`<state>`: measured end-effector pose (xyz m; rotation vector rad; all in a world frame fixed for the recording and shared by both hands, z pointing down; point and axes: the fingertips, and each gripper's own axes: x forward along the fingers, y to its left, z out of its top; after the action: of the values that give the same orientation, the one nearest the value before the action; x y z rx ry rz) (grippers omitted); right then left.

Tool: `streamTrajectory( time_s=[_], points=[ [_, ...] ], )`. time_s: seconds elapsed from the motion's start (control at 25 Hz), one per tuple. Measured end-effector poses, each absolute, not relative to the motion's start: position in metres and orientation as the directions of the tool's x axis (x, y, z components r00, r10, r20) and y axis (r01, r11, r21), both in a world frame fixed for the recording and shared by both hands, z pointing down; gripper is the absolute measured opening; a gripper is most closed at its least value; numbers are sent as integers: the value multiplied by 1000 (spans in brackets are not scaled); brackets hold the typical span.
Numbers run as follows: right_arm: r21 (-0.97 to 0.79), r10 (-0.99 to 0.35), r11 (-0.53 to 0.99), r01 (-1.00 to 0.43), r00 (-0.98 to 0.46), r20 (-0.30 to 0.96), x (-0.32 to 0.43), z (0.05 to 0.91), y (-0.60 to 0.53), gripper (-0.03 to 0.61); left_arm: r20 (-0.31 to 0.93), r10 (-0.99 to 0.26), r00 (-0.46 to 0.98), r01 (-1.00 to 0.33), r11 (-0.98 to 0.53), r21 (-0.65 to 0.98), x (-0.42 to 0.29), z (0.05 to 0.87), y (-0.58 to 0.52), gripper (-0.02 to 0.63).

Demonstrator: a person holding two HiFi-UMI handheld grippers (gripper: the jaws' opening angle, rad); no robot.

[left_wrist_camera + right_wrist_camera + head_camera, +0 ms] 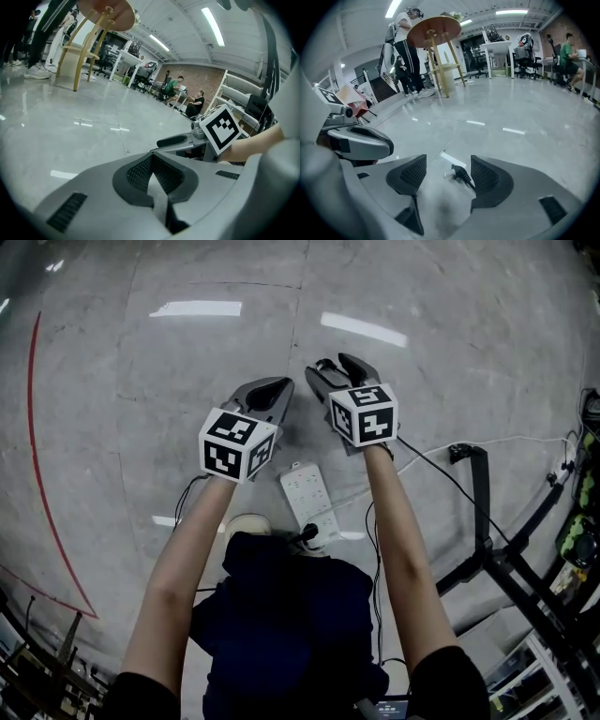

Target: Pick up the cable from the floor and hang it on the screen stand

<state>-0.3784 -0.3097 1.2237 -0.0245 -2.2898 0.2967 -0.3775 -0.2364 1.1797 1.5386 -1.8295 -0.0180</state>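
Black ribbed pads (415, 174) of the right gripper (449, 165) stand wide apart, gripping nothing. Seen through the gap, the cable (471, 183) ends in a plug (458, 172) lying flat on the grey floor (511, 117). Its prongs point toward the left-hand pad, long axis crosswise to the gap, cord trailing behind the right-hand pad. Left gripper (151, 158) pads are pressed together, empty. White power strip (307, 491) lies between the forearms.
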Motion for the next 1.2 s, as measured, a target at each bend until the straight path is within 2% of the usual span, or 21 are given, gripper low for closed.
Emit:
streamTrajectory(
  time_s=[0.32, 0.56, 0.64, 1.2],
  points=[
    [-197, 113, 977, -76, -600, 792, -376, 1262, -314, 295, 502, -865, -8, -853, 268, 447, -387, 1196, -245, 3],
    [-121, 26, 986, -115, -610, 792, -374, 1269, -320, 290, 506, -862, -12, -861, 266, 433, -387, 1205, -249, 3],
    [-78, -8, 990, -116, -606, 796, -374, 1269, -323, 236, 502, -865, -19, -863, 268, 429, -387, 1207, -252, 3],
    [-55, -6, 995, -82, -598, 802, -370, 1264, -316, 221, 480, -877, -39, -864, 271, 424, -389, 1201, -250, 3]
  ],
)
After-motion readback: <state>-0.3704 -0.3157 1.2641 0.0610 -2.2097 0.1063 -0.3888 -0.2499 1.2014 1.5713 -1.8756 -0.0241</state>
